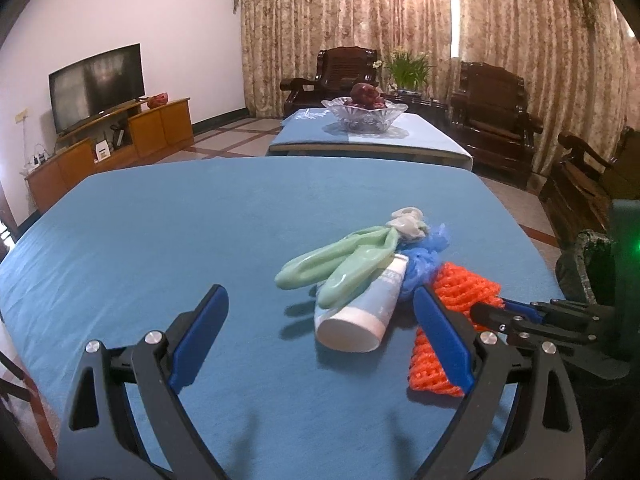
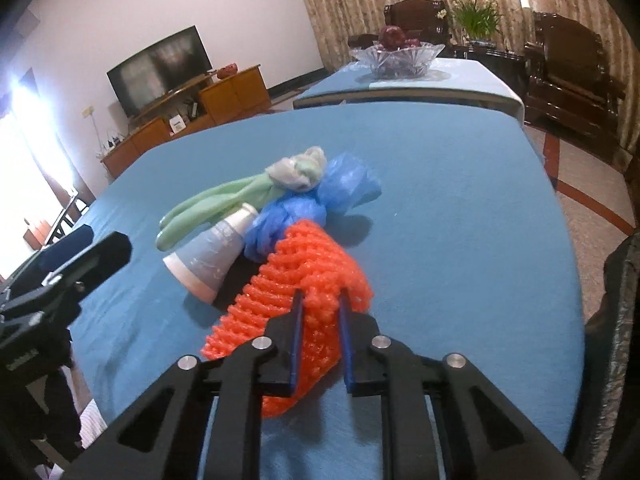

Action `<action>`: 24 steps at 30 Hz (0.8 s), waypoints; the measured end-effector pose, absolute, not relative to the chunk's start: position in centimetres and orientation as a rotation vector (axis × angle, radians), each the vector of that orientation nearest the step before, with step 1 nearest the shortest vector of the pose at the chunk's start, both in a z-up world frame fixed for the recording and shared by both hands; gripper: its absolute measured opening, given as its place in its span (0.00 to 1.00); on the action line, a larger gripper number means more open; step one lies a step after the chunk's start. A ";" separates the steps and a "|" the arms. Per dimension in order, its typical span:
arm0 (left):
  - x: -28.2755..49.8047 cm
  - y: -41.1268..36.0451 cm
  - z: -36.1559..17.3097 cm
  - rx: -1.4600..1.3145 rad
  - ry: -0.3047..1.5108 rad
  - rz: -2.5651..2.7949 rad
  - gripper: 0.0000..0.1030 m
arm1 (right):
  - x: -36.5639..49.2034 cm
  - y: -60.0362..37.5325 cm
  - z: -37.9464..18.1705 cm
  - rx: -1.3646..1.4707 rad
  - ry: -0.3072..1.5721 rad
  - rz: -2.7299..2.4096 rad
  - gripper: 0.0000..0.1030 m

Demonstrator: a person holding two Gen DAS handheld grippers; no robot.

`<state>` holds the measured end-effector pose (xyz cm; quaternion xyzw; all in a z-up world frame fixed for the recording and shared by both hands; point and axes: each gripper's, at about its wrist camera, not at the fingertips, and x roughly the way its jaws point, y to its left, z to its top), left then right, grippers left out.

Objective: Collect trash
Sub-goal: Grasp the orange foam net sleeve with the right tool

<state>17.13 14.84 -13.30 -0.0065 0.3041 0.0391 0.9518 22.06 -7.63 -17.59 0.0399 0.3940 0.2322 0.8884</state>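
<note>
Our right gripper [image 2: 320,296] has its jaws pinching the near end of the orange foam fruit net [image 2: 296,280]; the mesh bunches up between the two blue pads. The net's far end touches the blue plastic bag [image 2: 320,200], which lies crumpled just ahead of the jaws.

Our left gripper [image 1: 320,300] hangs low over the blue desk [image 1: 160,220], jaws spread wide, holding nothing. Between the jaws and just ahead of their tips lies a paper cup [image 1: 360,312] on its side, open mouth toward us. Draped over the cup's far end is a pale green rubber glove [image 1: 340,256], fingers pointing toward the left jaw, its cuff knotted into a greyish wad [image 1: 408,222] farther out. The net [image 1: 440,344] sits partly behind the right jaw of this gripper, with the bag [image 1: 428,256] beyond it.

All four trash items lie touching in one heap on the desk. Far ahead, a glass fruit bowl [image 1: 364,116] stands on a second table.
</note>
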 end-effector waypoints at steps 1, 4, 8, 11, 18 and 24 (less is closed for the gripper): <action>17.3 14.7 -13.2 -0.015 0.617 0.077 0.89 | 22.1 -7.8 -17.4 0.088 0.815 0.482 0.15; 17.9 14.4 -13.1 -0.014 0.611 0.070 0.89 | 22.1 -8.9 -16.2 0.104 0.790 0.474 0.15; 19.0 14.2 -13.2 -0.021 0.609 0.062 0.88 | 22.9 -10.5 -14.8 0.118 0.763 0.440 0.15; 19.8 14.1 -13.3 -0.025 0.614 0.055 0.82 | 23.7 -11.4 -14.5 0.118 0.757 0.412 0.15; 22.3 13.6 -14.3 -0.034 0.659 0.032 0.67 | 24.9 -12.2 -15.0 0.128 0.763 0.388 0.15; 23.6 13.7 -15.6 -0.058 0.715 0.011 0.47 | 24.9 -12.1 -15.4 0.128 0.771 0.396 0.15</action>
